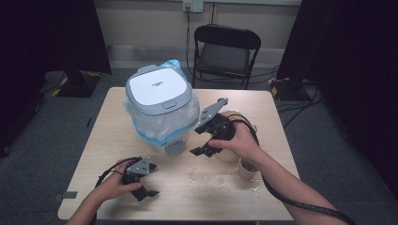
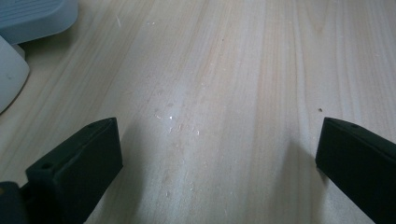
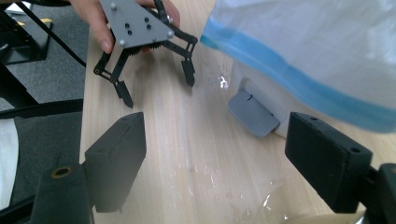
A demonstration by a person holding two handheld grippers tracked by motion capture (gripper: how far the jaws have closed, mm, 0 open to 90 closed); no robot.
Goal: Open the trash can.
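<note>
Two grippers, both empty | my left gripper [image 1: 146, 187] wide open, low over the pale wooden table [image 1: 117, 108] | my right gripper [image 1: 202, 149] partly open by the white pedal bin [image 1: 159, 93] | its blue-edged clear plastic liner [image 3: 299, 88] — thin, soft, slippery, I judge — pinch the overhanging hem.

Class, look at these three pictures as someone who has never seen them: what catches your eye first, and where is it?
First comes the white pedal bin at the back left of the table, lid shut, with a blue-edged clear bag spilling over its rim. Next, the right tool hangs open beside the bin, above a paper cup. The left tool rests open near the front edge.
</note>
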